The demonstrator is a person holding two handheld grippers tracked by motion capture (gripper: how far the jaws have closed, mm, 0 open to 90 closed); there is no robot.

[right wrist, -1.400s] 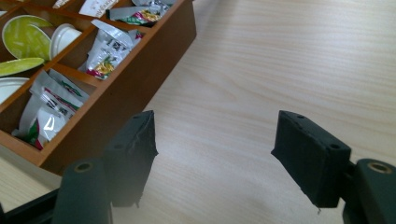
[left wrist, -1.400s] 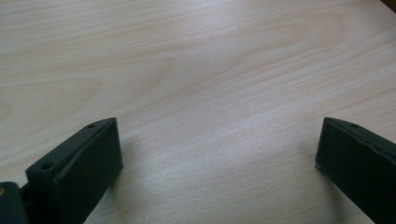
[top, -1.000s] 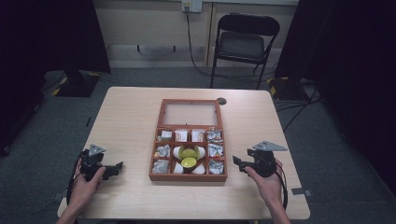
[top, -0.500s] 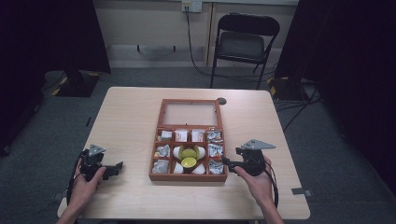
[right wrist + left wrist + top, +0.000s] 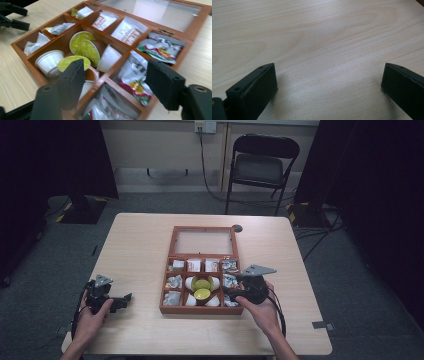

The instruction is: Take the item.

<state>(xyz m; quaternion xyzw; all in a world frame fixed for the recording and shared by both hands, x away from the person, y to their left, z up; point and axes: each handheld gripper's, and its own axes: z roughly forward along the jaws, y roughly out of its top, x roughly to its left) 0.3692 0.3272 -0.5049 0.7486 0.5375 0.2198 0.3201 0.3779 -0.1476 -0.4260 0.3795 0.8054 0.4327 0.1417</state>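
A wooden compartment box [image 5: 169,309] lies mid-table with its glass lid [image 5: 204,241] laid open at the far side. The middle compartment holds white cups with yellow-green lids [image 5: 202,294] [image 5: 80,46]. Outer compartments hold foil and paper packets [image 5: 136,75]. My right gripper [image 5: 229,292] hovers over the box's right-hand compartments, pointing left. In the right gripper view its jaws [image 5: 115,75] have just been closing and stand apart, with a packet beyond them and nothing pressed. My left gripper [image 5: 125,299] [image 5: 328,80] rests open over bare table, left of the box.
A black folding chair [image 5: 260,167] stands beyond the table's far edge. A small dark round thing [image 5: 237,228] sits on the table by the lid's far right corner. Bare tabletop [image 5: 135,250] spreads left of the box.
My right gripper has moved left from the table's right side to over the box's right compartments. The left gripper has stayed where it was.
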